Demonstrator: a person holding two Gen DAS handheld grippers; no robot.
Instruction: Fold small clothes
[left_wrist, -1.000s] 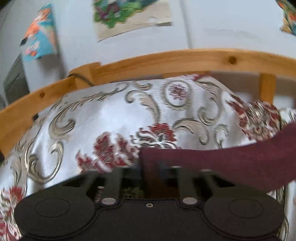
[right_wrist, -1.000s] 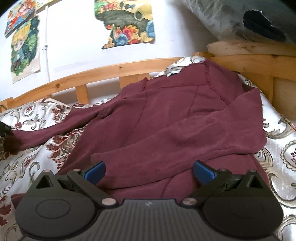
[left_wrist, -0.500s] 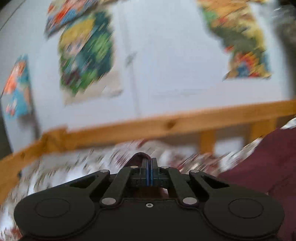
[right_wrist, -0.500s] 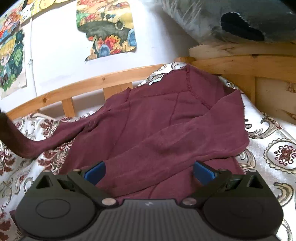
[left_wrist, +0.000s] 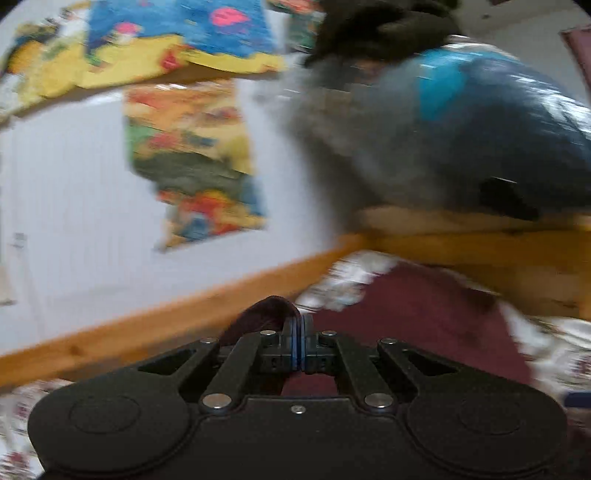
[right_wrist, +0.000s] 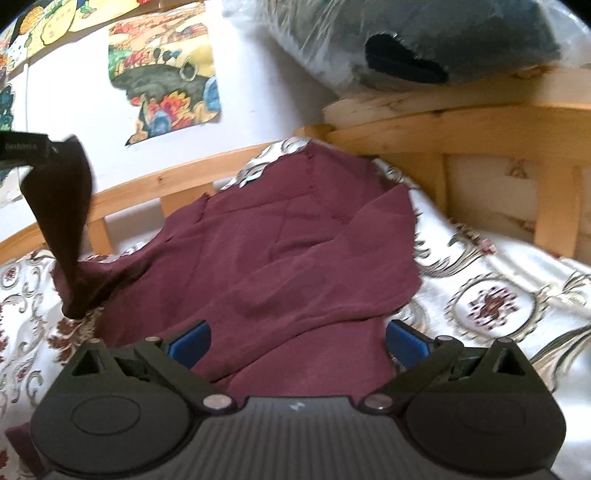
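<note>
1. Blurring smears the left wrist view, so the pictures on the wall (left_wrist: 92, 177) and the bundle (left_wrist: 461, 122) above the bed rail (left_wrist: 155, 325) are hard to make out.
2. The left gripper (left_wrist: 297, 334) is seen pressed together, pinching the end of a sleeve (left_wrist: 264, 317); the pinched edge itself is hidden between the pads.
3. In the right wrist view that sleeve (right_wrist: 64, 206) is shown lifted above the sweater (right_wrist: 280, 251) and hanging back down to it.
4. The sweater is spread on the patterned bedcover (right_wrist: 491, 295), its near hem cut off behind the right gripper (right_wrist: 295, 343).
5. The right gripper is held spread wide just over the sweater; contact cannot be told.
6. Beyond the sweater, a wooden rail (right_wrist: 461, 125) and a plastic-wrapped bundle (right_wrist: 424, 40) are seen.
</note>
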